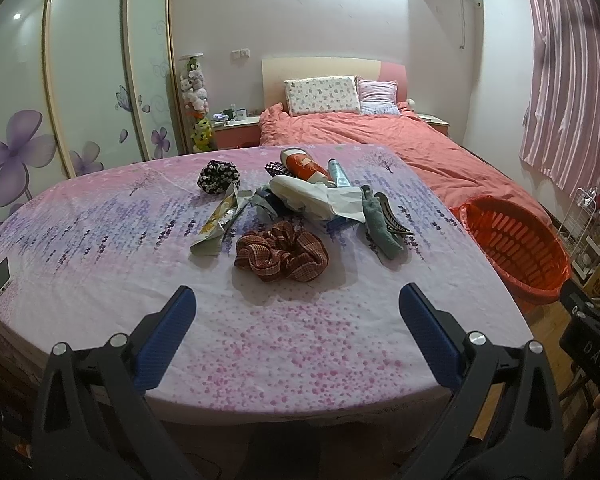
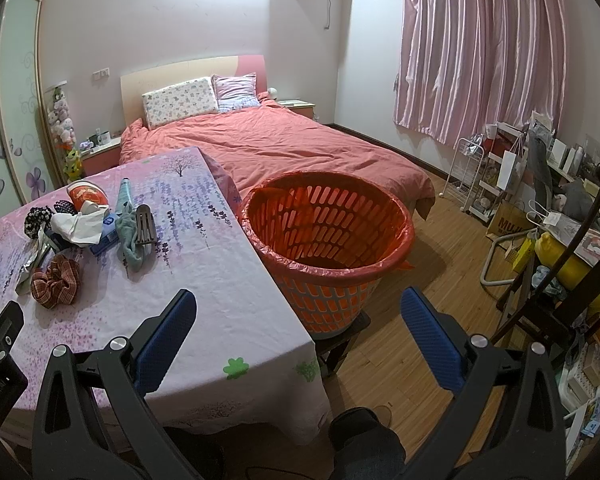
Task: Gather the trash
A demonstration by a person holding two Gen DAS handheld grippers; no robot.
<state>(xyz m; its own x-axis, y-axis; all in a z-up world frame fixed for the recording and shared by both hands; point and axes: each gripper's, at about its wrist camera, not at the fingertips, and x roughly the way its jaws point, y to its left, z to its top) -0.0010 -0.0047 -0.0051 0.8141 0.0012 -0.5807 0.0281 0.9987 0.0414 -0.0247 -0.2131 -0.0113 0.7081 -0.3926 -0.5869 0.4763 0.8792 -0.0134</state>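
Left wrist view: the left tool [image 1: 298,300] hovers agape and empty over the desk [image 1: 100,280], lined up with the litter ahead. A crumpled wrapper [image 1: 220,220] and white tissue [image 1: 324,198] lie beyond the plaid scrunchie [image 1: 282,256], well apart from its fingers.

Right wrist view: the right tool [image 2: 298,302] is likewise spread and empty, aimed at the orange bin [image 2: 328,240] beside the desk, probably lined with a bag.

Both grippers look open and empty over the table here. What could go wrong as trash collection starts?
Trash lies tangled with keepers: the crumpled tissue overlaps the blue pack, and the snack wrapper lies beside the plaid scrunchie, so a grab may take both. The orange basket stands off the table's edge; a short drop could land on the floor.
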